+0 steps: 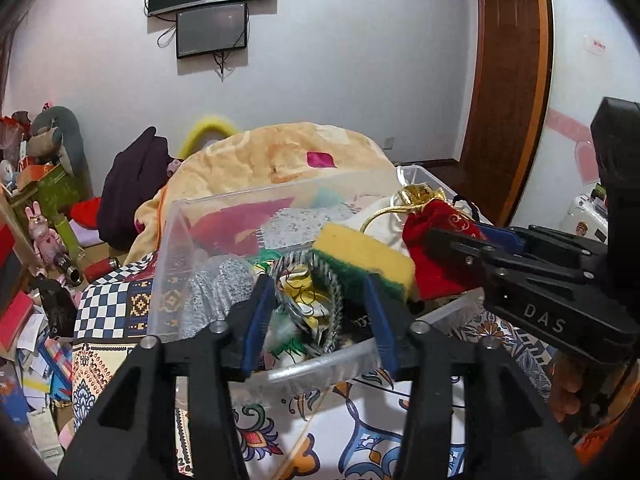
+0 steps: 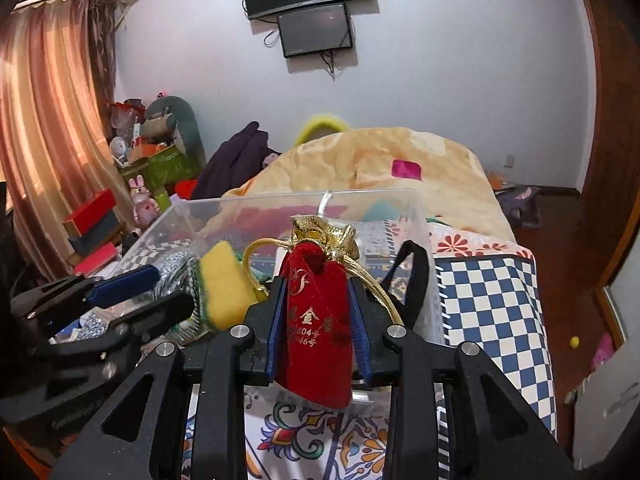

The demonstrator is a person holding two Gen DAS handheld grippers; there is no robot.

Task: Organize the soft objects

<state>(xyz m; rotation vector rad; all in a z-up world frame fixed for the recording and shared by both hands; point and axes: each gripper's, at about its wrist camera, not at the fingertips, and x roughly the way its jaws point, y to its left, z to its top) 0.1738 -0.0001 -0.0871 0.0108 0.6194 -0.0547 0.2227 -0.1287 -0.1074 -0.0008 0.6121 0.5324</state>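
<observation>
A clear plastic bin [image 1: 172, 280] stands on a patterned bed cover and holds several soft items. My left gripper [image 1: 318, 312] is open over the bin's near rim, with nothing between its blue pads. A yellow and green sponge [image 1: 366, 258] rests just beyond its right finger; it also shows in the right wrist view [image 2: 224, 284]. My right gripper [image 2: 318, 312] is shut on a red velvet pouch [image 2: 316, 320] with a gold drawstring top, held over the bin's [image 2: 420, 216] near edge. The pouch [image 1: 436, 240] and right gripper [image 1: 460, 246] show at the right in the left wrist view.
A crumpled orange blanket [image 1: 288, 156] lies behind the bin. A black strap [image 2: 416, 276] hangs over the bin's right wall. Toys, boxes and papers [image 1: 36, 240] crowd the floor at left. A wooden door [image 1: 508, 80] stands at the right.
</observation>
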